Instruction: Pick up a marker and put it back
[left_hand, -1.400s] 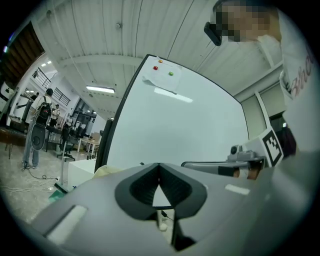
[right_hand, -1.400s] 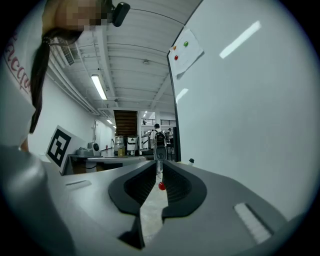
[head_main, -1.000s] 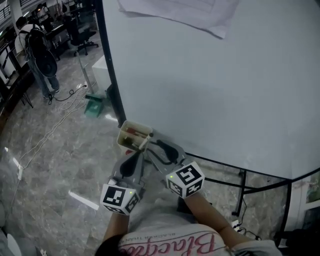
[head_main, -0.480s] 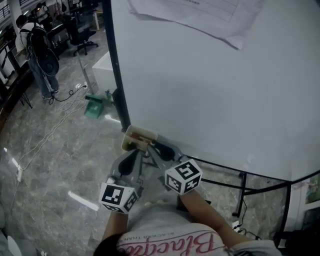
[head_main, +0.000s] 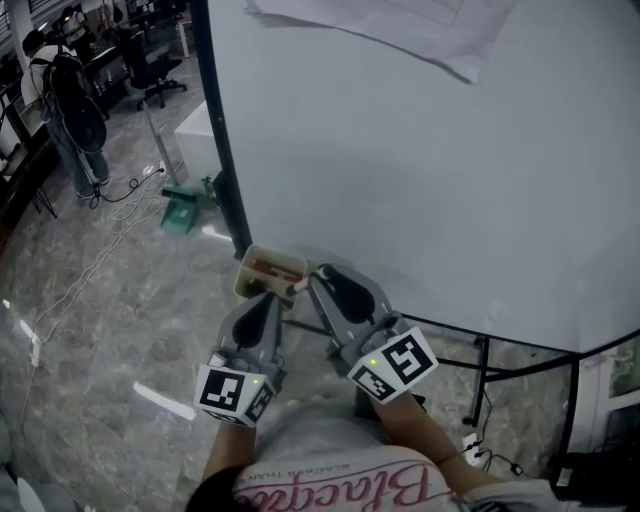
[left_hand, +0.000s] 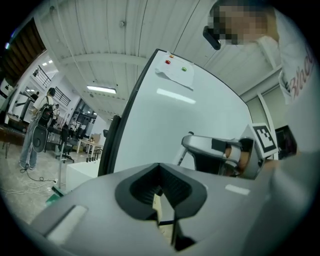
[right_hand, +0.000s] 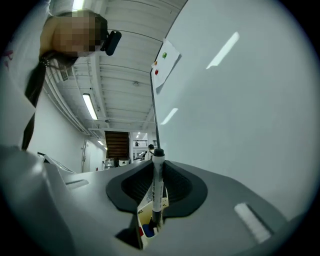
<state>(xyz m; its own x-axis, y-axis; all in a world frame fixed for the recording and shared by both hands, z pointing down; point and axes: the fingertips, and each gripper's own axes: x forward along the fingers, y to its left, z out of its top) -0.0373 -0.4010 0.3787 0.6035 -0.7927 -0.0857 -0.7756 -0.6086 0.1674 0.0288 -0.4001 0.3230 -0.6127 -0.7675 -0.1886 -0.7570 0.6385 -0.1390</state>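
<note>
A white marker (right_hand: 157, 190) with a black cap stands upright between the jaws of my right gripper (right_hand: 156, 200), which is shut on it; the jaws have just been closing round it. Just below it is the cream marker holder (right_hand: 144, 226), with a blue and a red marker inside. In the head view the holder (head_main: 268, 268) hangs at the whiteboard's lower left corner, and my right gripper (head_main: 304, 282) sits at its right edge. My left gripper (head_main: 268, 298) hangs just under the holder, jaws together and empty. In its own view the left gripper (left_hand: 162, 210) shows only a thin slit.
The large whiteboard (head_main: 420, 150) fills the right side, with a paper sheet (head_main: 400, 25) pinned at its top and a black stand (head_main: 480, 360) below. A person (head_main: 65, 100) stands far left. A green object (head_main: 180, 212) and cables lie on the marble floor.
My right gripper has closed on the marker and lifted it up from the holder, its cube swinging right and toward me. The left gripper has stayed in place.
</note>
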